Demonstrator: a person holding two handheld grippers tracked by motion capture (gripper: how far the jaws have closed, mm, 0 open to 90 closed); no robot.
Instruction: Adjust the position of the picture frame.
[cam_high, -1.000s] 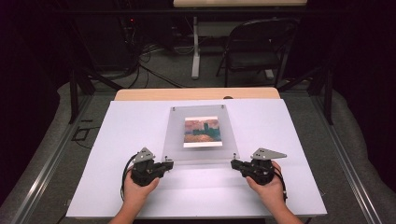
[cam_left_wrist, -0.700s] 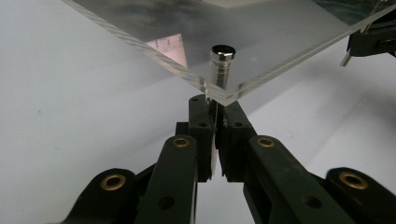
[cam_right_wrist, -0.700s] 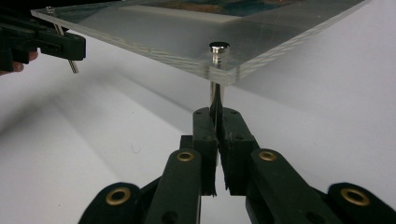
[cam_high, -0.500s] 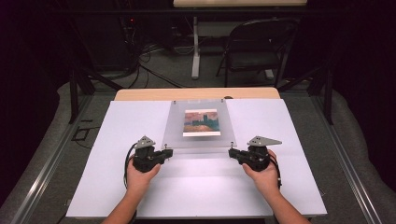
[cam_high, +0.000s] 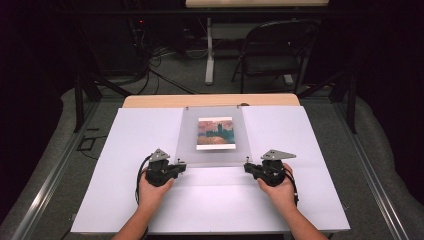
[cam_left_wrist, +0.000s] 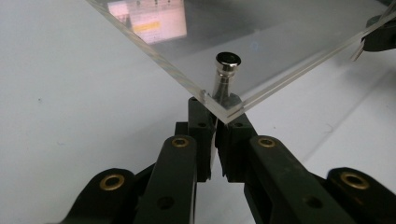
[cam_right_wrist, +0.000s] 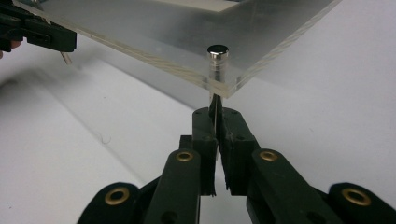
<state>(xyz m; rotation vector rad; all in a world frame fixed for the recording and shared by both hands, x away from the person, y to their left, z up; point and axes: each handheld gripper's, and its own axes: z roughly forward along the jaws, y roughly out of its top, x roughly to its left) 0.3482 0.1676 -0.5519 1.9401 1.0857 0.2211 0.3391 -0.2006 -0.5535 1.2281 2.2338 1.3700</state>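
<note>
The frame (cam_high: 214, 135) has travelled away from you since a second ago; it now reaches nearly to the far edge of the white worktop (cam_high: 125, 150), and your hands have followed it forward.

Frame: clear acrylic, a printed picture (cam_high: 215, 133) of an orange-and-teal scene sandwiched at its centre. Its near edge is raised off the worktop, the far edge lying close to the wooden strip (cam_high: 210, 100).

Your left gripper (cam_high: 181, 165) is at the near left corner. In the left gripper view its fingers (cam_left_wrist: 201, 126) are clenched on that corner, just below a metal standoff (cam_left_wrist: 226, 74) set through the acrylic.

Your right gripper (cam_high: 248, 167) is at the near right corner. In the right gripper view its fingers (cam_right_wrist: 205, 130) are pinched on the stud (cam_right_wrist: 217, 70) where it comes out beneath the acrylic.

Beyond the worktop: a folding chair (cam_high: 275, 50) and cables on the floor.
</note>
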